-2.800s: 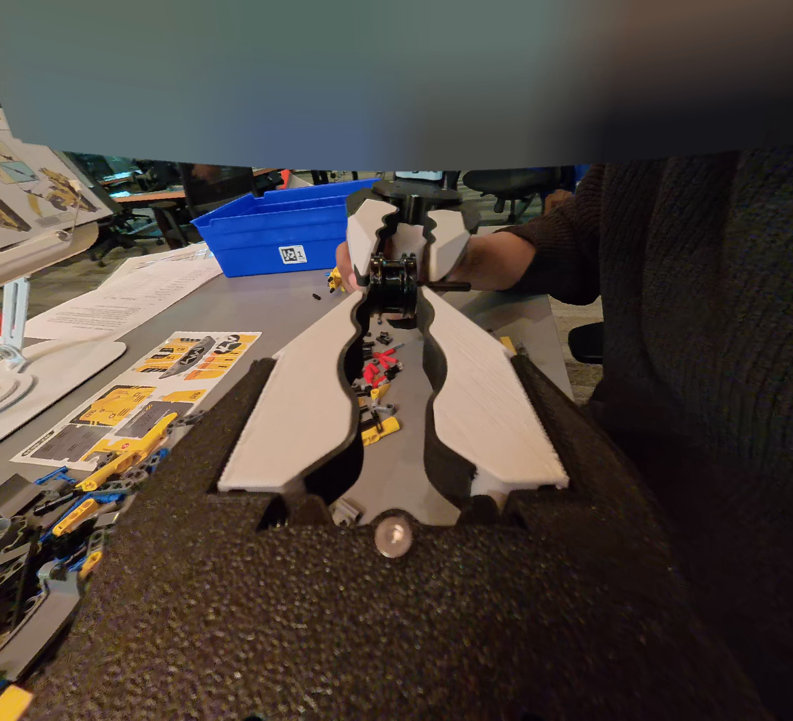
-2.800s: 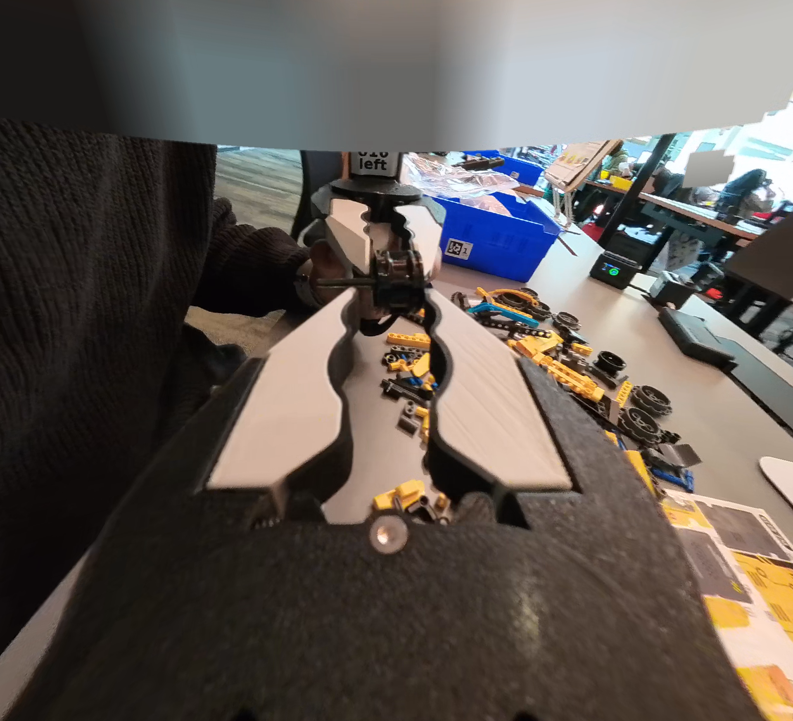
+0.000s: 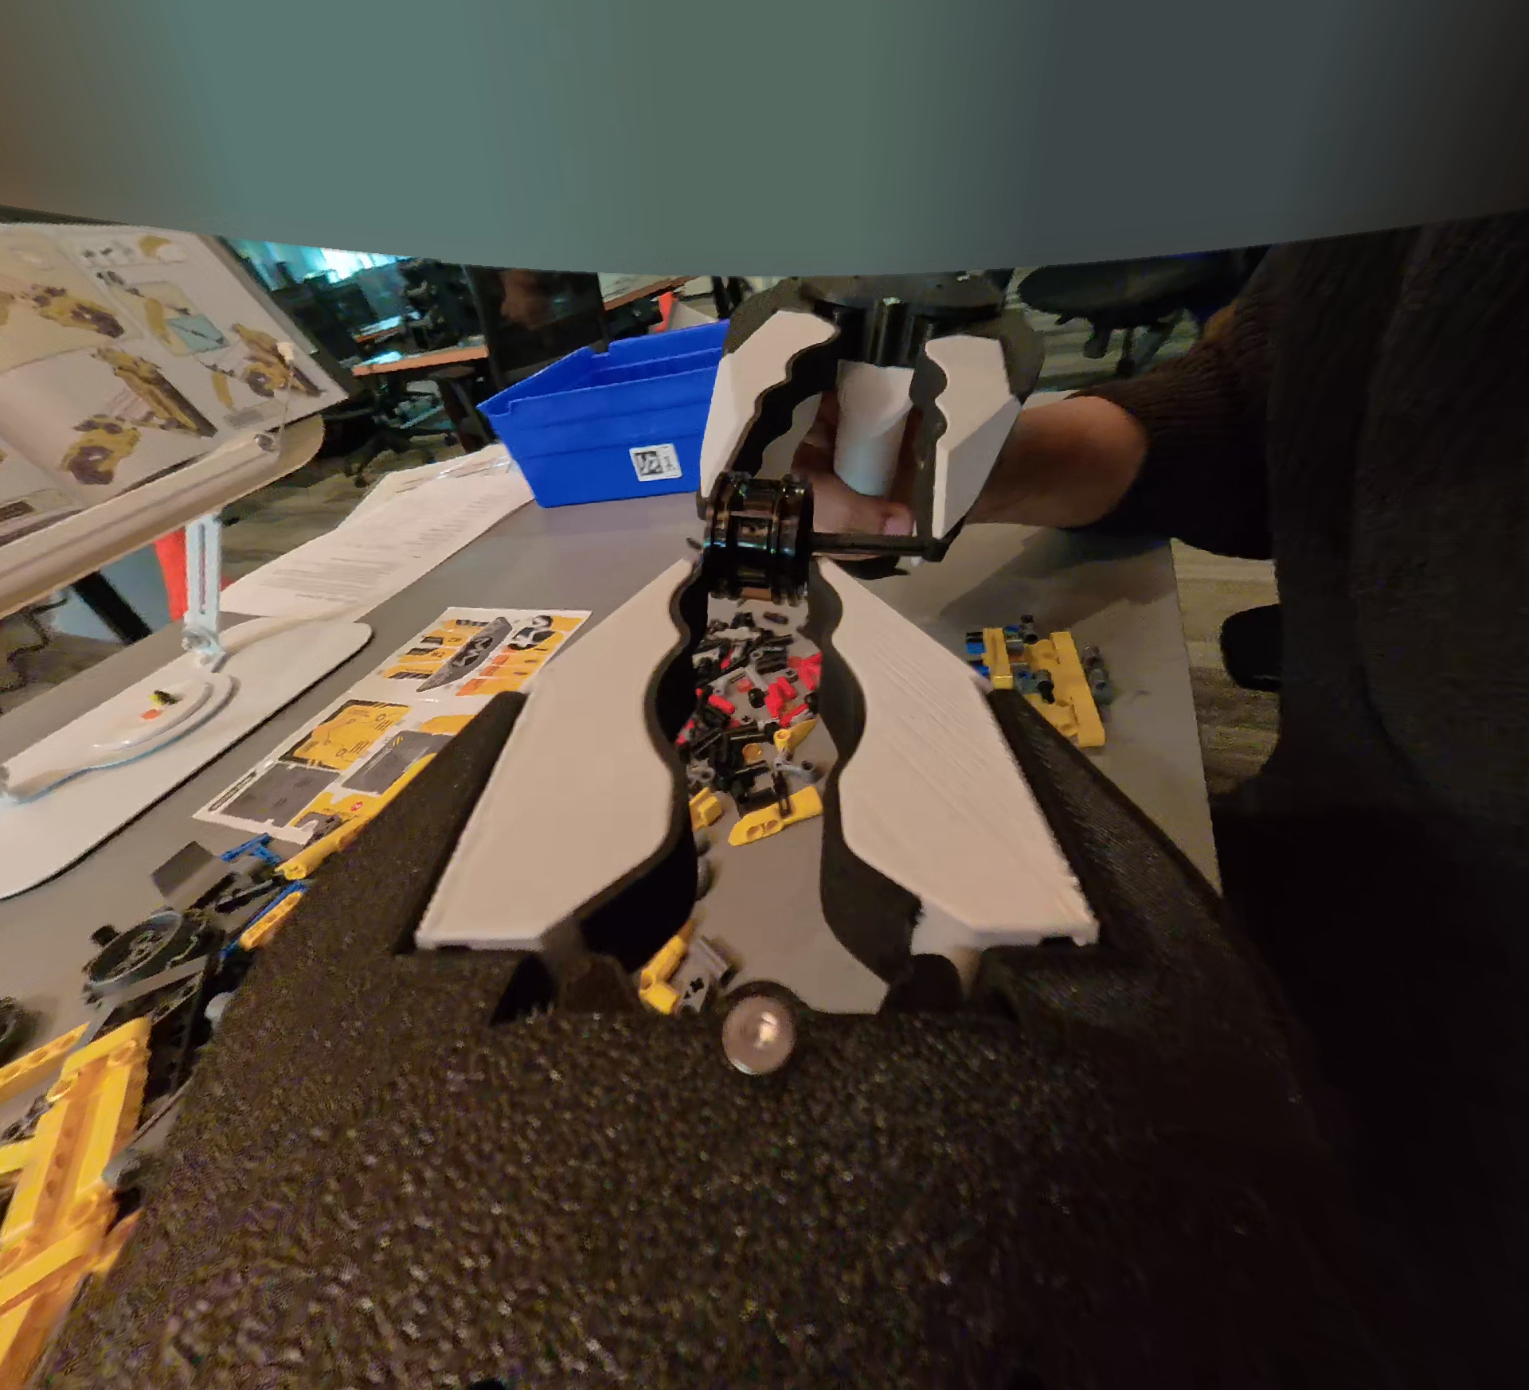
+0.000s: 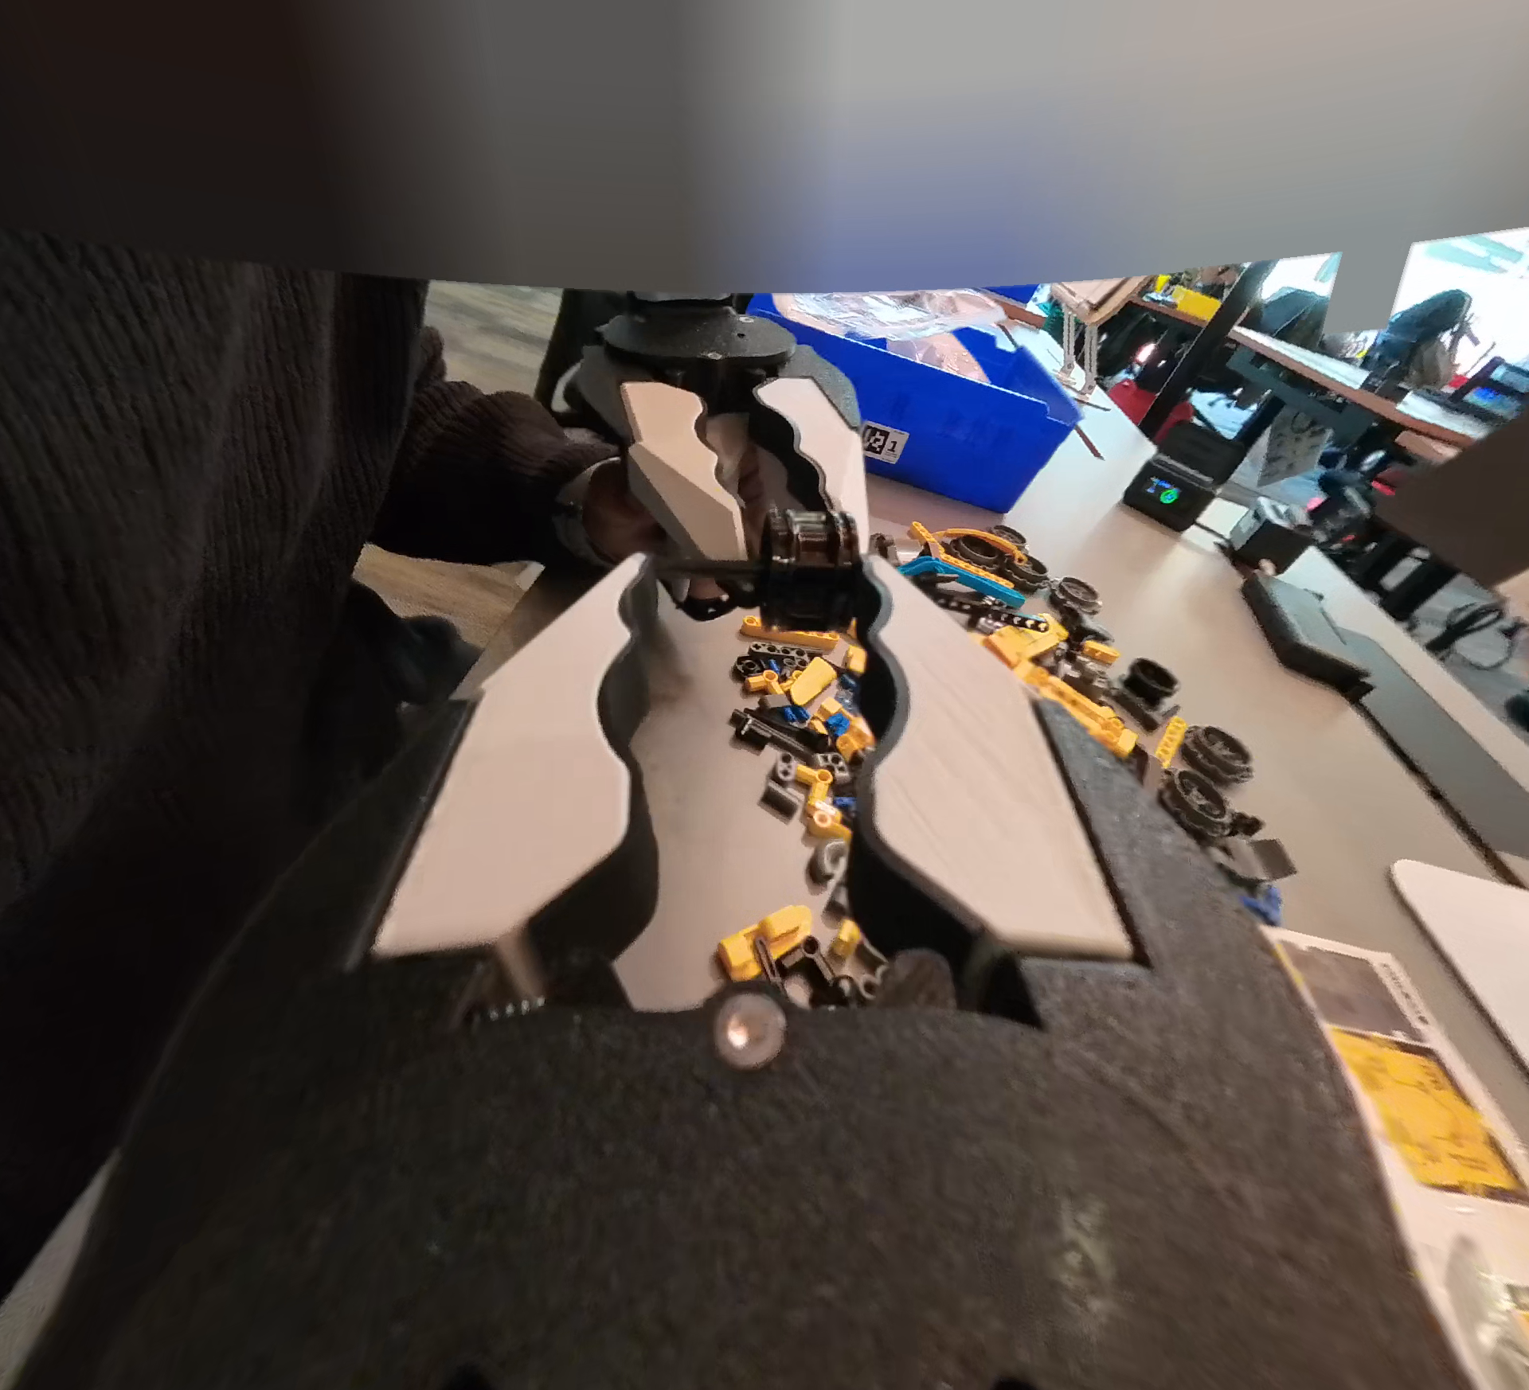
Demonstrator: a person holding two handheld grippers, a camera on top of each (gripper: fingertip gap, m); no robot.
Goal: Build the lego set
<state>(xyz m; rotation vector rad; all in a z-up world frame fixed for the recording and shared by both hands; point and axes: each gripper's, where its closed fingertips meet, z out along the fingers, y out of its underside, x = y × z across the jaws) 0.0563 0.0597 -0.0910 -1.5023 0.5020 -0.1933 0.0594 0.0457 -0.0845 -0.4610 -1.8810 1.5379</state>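
A black wheel hub (image 3: 754, 540) with a thin black axle (image 3: 869, 541) sticking out of its side is held above the grey table (image 3: 579, 556). My left gripper (image 3: 754, 579) is shut on the hub. My right gripper (image 3: 827, 523) faces it with its jaws wide apart, one fingertip beside the hub and the other at the axle's free end. In the right wrist view the hub (image 4: 807, 564) and axle (image 4: 703, 566) lie across the gap of my right gripper (image 4: 753, 569), with the left gripper (image 4: 798, 540) behind. Whether the right fingertips press on the ends is unclear.
Loose small red, black and yellow pieces (image 3: 745, 722) lie under the grippers. Behind them are a blue bin (image 3: 612, 424), an open instruction booklet on a stand (image 3: 124, 358) and sticker sheets (image 3: 480, 647). A yellow sub-assembly (image 3: 1047, 676) and black tyres (image 4: 1208, 771) lie nearby. A dark-sleeved arm (image 4: 207, 523) is close. My two grippers' fingertips are within a few centimetres of each other.
The right gripper's jaws, close together at the hub before, now stand wide apart spanning hub and axle. The left gripper still holds the hub, and both grippers sit higher over the piece pile.
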